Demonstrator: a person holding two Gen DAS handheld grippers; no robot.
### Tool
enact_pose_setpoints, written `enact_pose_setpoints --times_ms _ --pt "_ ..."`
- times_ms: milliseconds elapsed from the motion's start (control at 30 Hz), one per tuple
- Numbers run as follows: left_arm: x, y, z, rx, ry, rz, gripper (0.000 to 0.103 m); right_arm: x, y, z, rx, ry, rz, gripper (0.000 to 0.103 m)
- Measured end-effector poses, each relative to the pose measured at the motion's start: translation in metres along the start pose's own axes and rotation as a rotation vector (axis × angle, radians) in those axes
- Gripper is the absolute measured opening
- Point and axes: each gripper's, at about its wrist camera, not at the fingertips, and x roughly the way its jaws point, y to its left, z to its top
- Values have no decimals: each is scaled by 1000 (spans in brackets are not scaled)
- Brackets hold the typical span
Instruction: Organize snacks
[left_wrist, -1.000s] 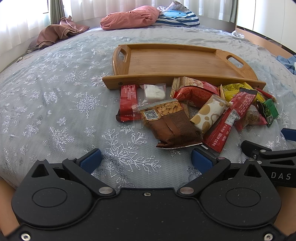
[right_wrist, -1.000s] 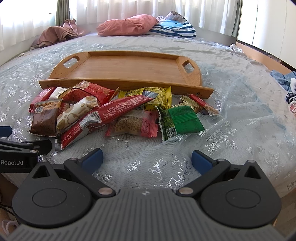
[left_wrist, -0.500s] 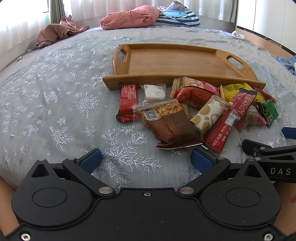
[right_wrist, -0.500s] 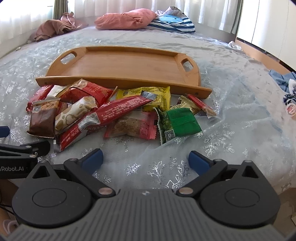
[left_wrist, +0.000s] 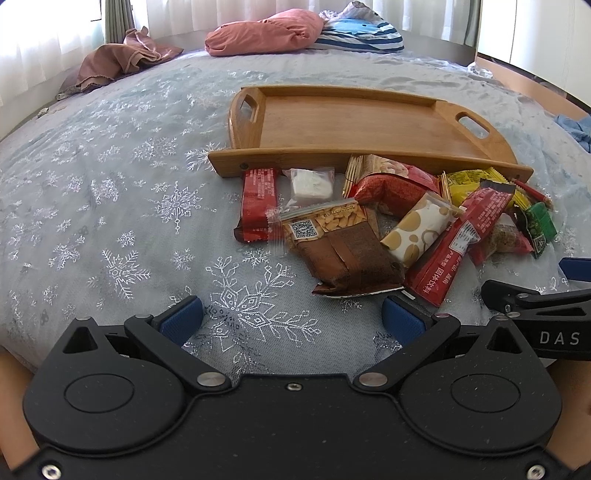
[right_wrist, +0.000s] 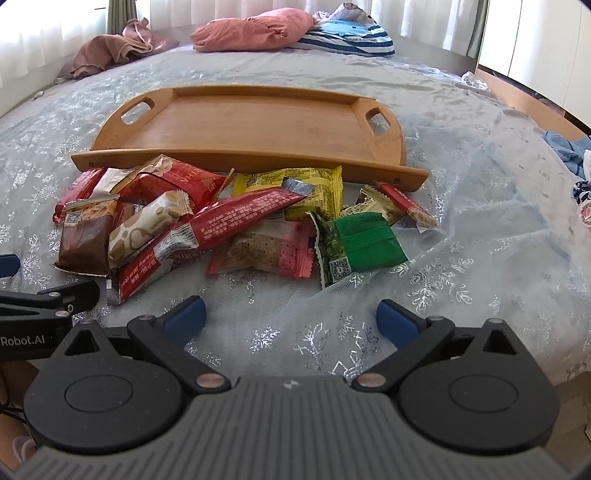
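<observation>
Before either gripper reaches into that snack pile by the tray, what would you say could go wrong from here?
1. The long red packet lies across its neighbours, so lifting it may drag or scatter them.
2. The bedspread is loose and wrinkled; the right gripper, open and low, might pinch fabric along with the green packet.
3. The wooden tray sits on soft bedding and may tip as snacks land.

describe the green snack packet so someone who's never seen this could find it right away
Find the wooden tray on the bed; a pile of snacks lies along its near edge. At the pile's right end sits the green packet, overlapping a pink wrapper, below a yellow one. It is the only green packet there.
</observation>
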Motion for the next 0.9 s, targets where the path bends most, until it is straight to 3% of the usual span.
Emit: enact_pose_setpoints --times_ms 400,667,900 --pt "4 5 4 1 20 -25 103 -2 3 -4 18 -29 -27 103" --pt "7 9 4 -10 23 -41 103 0 -1 2 21 4 -6 103" --pt "4 10 -3 2 -32 -54 103 -1 3 -5 -3 -30 -21 103"
